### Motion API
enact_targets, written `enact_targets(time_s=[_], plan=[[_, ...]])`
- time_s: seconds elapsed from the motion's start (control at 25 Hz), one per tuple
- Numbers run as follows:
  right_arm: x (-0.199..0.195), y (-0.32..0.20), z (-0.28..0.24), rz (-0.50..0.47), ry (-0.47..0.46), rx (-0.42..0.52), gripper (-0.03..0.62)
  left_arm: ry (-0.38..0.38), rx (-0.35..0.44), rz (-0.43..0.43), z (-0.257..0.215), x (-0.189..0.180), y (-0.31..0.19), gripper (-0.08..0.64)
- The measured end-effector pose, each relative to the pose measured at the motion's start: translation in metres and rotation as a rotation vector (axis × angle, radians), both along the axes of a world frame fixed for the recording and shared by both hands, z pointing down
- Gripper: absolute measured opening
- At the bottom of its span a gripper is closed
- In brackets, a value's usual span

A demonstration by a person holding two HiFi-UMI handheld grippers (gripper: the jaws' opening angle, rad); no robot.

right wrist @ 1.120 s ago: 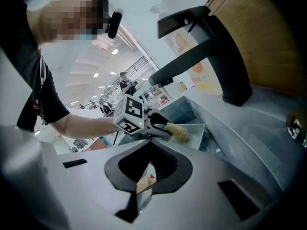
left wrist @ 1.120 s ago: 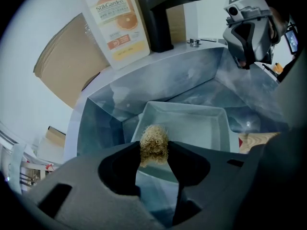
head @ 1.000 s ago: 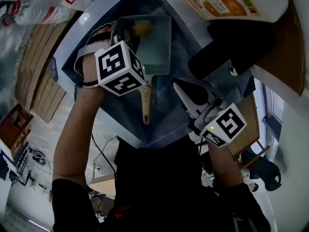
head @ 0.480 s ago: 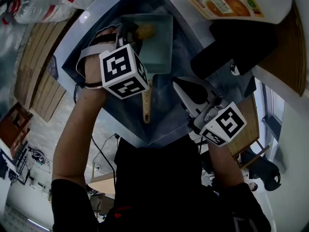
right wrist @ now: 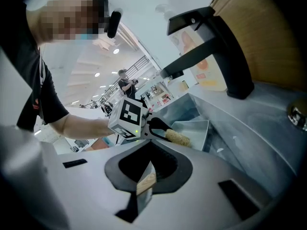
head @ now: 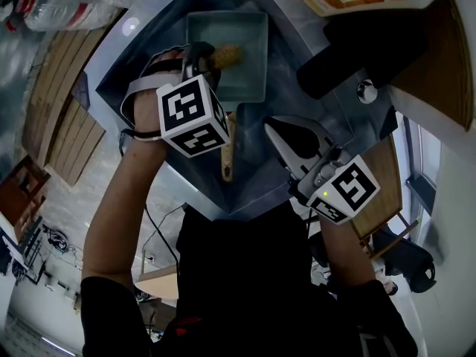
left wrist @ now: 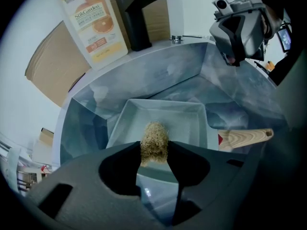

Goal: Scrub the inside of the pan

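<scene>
The left gripper (head: 213, 56) pinches a tan fibrous scrubber (left wrist: 154, 139), which has slid from the far wall of the pale blue square pan (head: 249, 76) toward its middle, so 1 scrubbing stroke looks under way. Right of the pan's wooden handle (head: 226, 151), the right gripper (right wrist: 141, 188) hovers, jaws pressed together on nothing.

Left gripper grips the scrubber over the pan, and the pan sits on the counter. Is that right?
Not quite. The pan sits inside the sink, not on the counter; the left gripper view shows the sink walls around it. The rest holds: the left gripper grips the scrubber over the pan.
</scene>
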State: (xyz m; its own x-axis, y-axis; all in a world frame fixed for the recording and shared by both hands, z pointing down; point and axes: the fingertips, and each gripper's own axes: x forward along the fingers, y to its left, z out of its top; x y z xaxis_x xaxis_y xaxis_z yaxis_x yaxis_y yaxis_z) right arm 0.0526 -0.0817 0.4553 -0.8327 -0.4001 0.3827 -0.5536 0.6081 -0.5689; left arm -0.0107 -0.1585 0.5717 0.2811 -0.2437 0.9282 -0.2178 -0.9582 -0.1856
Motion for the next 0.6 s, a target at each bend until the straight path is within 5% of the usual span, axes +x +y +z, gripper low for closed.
enact_targets(time_s=[0.6], plan=[[0.002, 0.035, -0.015, -0.001, -0.006, 0.028, 0.002, -0.036, -0.070, 0.048, -0.004, 0.003, 0.068, 0.173]])
